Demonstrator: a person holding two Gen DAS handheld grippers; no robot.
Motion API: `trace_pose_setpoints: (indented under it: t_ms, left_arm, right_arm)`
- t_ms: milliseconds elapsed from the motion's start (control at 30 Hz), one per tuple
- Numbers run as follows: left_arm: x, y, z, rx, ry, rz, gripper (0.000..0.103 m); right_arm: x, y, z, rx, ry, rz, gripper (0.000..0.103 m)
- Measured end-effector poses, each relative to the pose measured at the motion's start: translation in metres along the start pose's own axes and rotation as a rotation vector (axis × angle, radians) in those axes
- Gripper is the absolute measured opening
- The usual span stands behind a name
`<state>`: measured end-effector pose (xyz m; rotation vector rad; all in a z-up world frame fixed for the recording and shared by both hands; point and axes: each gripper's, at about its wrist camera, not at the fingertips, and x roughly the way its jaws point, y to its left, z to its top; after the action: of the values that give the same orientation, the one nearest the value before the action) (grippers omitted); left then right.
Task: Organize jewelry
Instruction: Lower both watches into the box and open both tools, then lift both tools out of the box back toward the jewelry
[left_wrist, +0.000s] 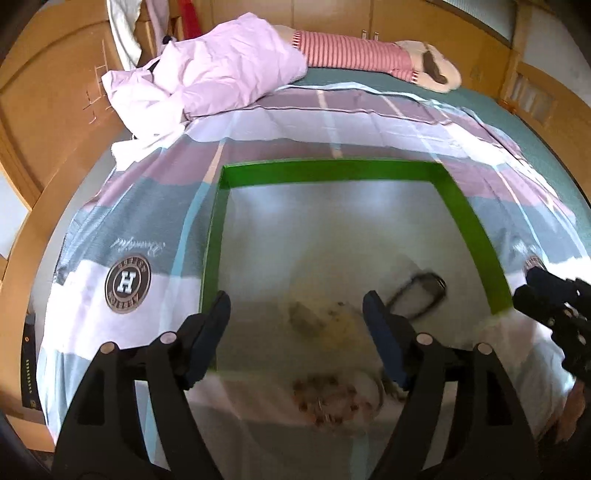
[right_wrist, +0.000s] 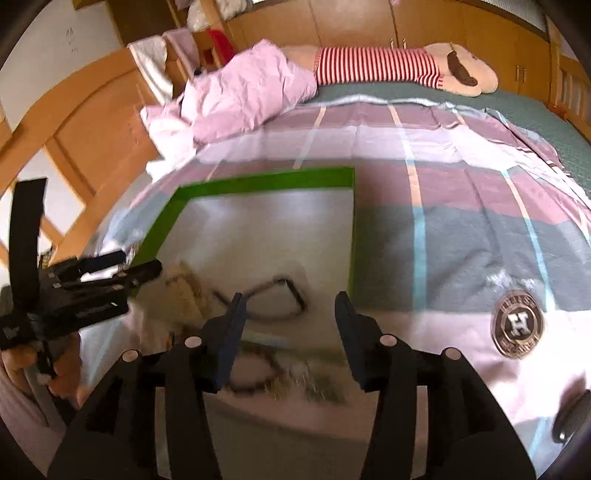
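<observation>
Both claws hang with jaws apart and nothing between them, probably to pick next: left gripper (left_wrist: 295, 325), right gripper (right_wrist: 291, 325). The jewelry (left_wrist: 325, 402) lies blurred at six o'clock in a green-edged tray (left_wrist: 332, 166) on a striped bedsheet (left_wrist: 155, 192); wooden cupboards (right_wrist: 369, 22) stand at twelve.

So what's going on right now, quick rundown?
Left gripper open, empty. Right gripper open, empty. Jewelry lying blurred in green-rimmed tray on bed. Nothing in the way.
</observation>
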<state>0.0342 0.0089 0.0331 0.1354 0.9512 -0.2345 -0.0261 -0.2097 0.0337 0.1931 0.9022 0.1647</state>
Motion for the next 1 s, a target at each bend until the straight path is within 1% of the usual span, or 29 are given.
trace_pose_setpoints:
  t_ms: [100, 133, 167, 200, 233, 367, 433, 533, 600, 633, 700, 733, 800, 900, 1000]
  left_arm:
    - [-0.012, -0.002, -0.014, 0.016, 0.034, -0.072, 0.074]
    - [-0.016, -0.004, -0.018, 0.032, 0.035, -0.094, 0.074]
    - [-0.017, -0.005, -0.022, 0.040, 0.036, -0.095, 0.074]
    - [-0.016, -0.006, -0.025, 0.046, 0.043, -0.092, 0.074]
    - [-0.014, -0.007, -0.028, 0.047, 0.054, -0.091, 0.074]
    - [0.003, -0.004, -0.033, 0.030, 0.126, -0.065, 0.074]
    - [0.003, -0.002, -0.033, 0.025, 0.133, -0.068, 0.074]
    - [0.006, -0.003, -0.036, 0.029, 0.161, -0.084, 0.074]
    - [0.008, -0.003, -0.038, 0.034, 0.180, -0.083, 0.074]
    - [0.009, -0.002, -0.038, 0.032, 0.186, -0.085, 0.074]
    - [0.013, 0.003, -0.042, 0.012, 0.230, -0.121, 0.074]
    - [0.016, 0.006, -0.044, -0.002, 0.257, -0.144, 0.074]
    - [0.021, 0.009, -0.049, -0.022, 0.284, -0.151, 0.074]
    - [0.030, 0.013, -0.051, -0.030, 0.304, -0.095, 0.074]
    - [0.037, 0.021, -0.051, -0.074, 0.325, -0.063, 0.074]
  right_arm:
    - [0.000, -0.011, -0.012, 0.012, 0.055, -0.015, 0.050]
    - [0.001, -0.014, -0.015, 0.020, 0.065, -0.024, 0.046]
    - [0.003, -0.018, -0.017, 0.033, 0.070, -0.035, 0.039]
    - [0.005, -0.019, -0.018, 0.038, 0.081, -0.037, 0.023]
    - [0.012, -0.018, -0.019, 0.025, 0.111, -0.033, 0.021]
    - [0.033, -0.004, -0.030, -0.034, 0.191, -0.052, 0.021]
    - [0.049, -0.004, -0.037, -0.039, 0.237, -0.064, 0.023]
    - [0.069, -0.004, -0.047, -0.051, 0.304, -0.114, 0.024]
    - [0.070, 0.000, -0.050, -0.068, 0.324, -0.087, 0.026]
    - [0.069, 0.004, -0.050, -0.068, 0.343, -0.027, 0.025]
    - [0.061, 0.009, -0.049, -0.070, 0.343, 0.051, 0.025]
    - [0.055, 0.011, -0.046, -0.077, 0.318, 0.055, 0.026]
    - [0.052, 0.007, -0.044, -0.060, 0.296, 0.027, 0.026]
    - [0.059, -0.003, -0.046, -0.017, 0.317, -0.035, 0.026]
    - [0.061, -0.007, -0.045, 0.009, 0.325, -0.059, 0.026]
